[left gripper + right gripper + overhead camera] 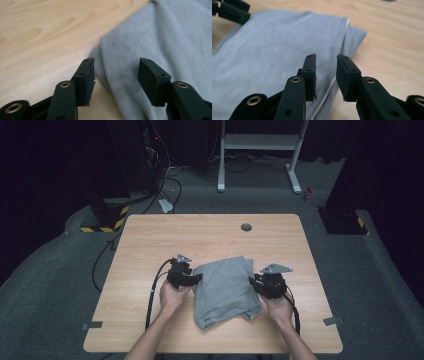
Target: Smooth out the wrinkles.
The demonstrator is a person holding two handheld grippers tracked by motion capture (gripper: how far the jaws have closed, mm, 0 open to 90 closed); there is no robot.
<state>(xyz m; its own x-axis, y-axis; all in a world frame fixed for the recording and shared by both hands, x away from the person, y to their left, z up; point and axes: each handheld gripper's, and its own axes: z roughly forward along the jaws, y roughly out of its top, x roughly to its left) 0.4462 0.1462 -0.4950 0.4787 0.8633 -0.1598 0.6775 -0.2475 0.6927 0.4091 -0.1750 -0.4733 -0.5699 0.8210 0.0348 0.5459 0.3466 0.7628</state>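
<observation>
Between the parted jaws of the left gripper [116, 77] lay only the cloth's edge, ungripped; the right gripper [326, 75] stood narrowly open, holding nothing. Both flanked the folded grey cloth [225, 290] on the wooden table [150, 235].

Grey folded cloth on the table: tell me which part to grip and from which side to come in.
Probably best to pinch the grey folded cloth at its two side edges. The left gripper comes in from the left, the right gripper from the right. The cloth lies flat on the table, so only its layered edges offer the open jaws something to close on.
</observation>
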